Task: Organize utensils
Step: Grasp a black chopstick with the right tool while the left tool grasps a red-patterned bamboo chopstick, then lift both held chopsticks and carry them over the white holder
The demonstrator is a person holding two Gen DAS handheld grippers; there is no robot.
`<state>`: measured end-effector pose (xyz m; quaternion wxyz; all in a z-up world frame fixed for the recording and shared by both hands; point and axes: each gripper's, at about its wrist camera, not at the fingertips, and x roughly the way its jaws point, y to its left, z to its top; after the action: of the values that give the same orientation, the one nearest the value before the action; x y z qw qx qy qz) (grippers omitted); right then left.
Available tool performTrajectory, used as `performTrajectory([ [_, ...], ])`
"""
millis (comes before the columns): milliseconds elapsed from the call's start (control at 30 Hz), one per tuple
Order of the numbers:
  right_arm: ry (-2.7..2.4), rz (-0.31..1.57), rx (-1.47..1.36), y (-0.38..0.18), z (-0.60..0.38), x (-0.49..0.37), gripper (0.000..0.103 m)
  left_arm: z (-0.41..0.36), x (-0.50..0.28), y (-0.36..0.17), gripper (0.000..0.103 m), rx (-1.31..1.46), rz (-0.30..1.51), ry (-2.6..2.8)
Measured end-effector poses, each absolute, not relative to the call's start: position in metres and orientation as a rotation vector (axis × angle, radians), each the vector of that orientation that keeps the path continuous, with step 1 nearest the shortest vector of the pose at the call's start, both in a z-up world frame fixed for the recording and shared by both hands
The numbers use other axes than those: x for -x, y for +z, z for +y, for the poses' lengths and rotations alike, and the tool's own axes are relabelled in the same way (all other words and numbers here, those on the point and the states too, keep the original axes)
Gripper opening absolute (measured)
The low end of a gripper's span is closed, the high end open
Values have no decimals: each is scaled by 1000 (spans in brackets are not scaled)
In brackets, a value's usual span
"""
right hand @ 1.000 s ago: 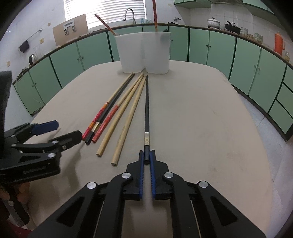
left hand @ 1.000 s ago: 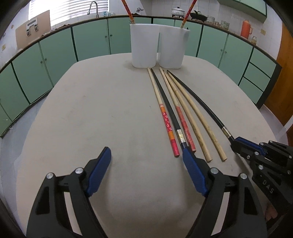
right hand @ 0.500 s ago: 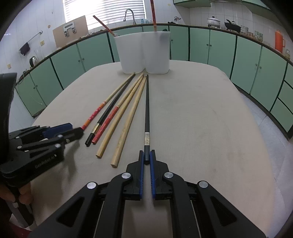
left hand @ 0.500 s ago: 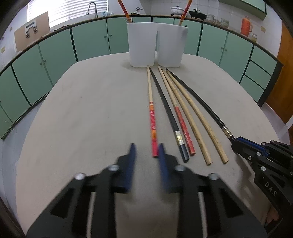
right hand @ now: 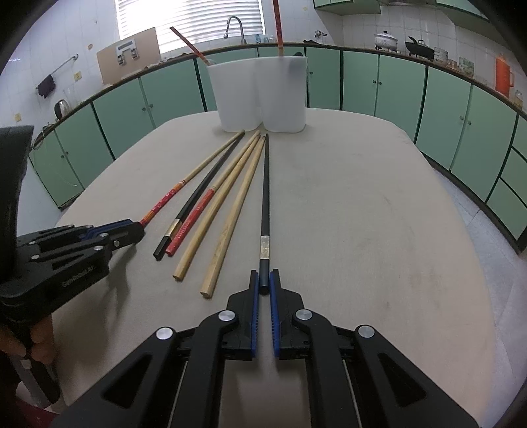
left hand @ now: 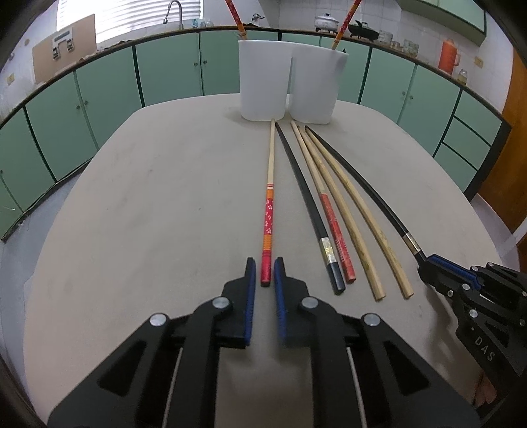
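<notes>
Left gripper (left hand: 263,270) now around red chopstick (left hand: 268,224)

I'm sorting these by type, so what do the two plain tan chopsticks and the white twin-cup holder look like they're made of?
The two plain tan chopsticks look like unfinished bamboo or wood: matte, pale, with faint grain and dark specks, no paint. The white twin-cup holder looks like matte plastic: smooth, seamless, slightly translucent walls with rounded corners. It could be silicone; the look alone leaves that open.

A home kitchen: green cabinets (right hand: 402,89), a sink tap (right hand: 234,27), pots (left hand: 326,22) on tiled counter.
</notes>
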<state>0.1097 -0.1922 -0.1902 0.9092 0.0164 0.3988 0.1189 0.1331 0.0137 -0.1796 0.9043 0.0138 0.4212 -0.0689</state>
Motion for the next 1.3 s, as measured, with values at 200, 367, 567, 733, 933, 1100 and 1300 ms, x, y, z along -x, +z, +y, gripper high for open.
performTrajectory([
  [200,252,819,-39,-191,-191,-108,9,13,-132,-180,11,-22,869,-140],
  [367,260,814,-29,-191,-189,-107,10,15,-133,-180,11,-15,868,-143],
  [567,256,802,-6,-192,-185,-106,10,14,-132,-180,11,-13,867,-141],
  [733,258,797,-10,-193,-186,-105,8,15,-133,-180,10,-14,865,-139],
  [933,275,794,-41,-190,-191,-104,7,13,-130,-176,5,-27,859,-157],
  [1100,278,779,-29,-175,-198,-101,7,13,-121,-156,5,-75,803,-168],
  [1300,278,713,-41,-136,-214,-100,7,18,-114,-109,5,-111,707,-168],
])
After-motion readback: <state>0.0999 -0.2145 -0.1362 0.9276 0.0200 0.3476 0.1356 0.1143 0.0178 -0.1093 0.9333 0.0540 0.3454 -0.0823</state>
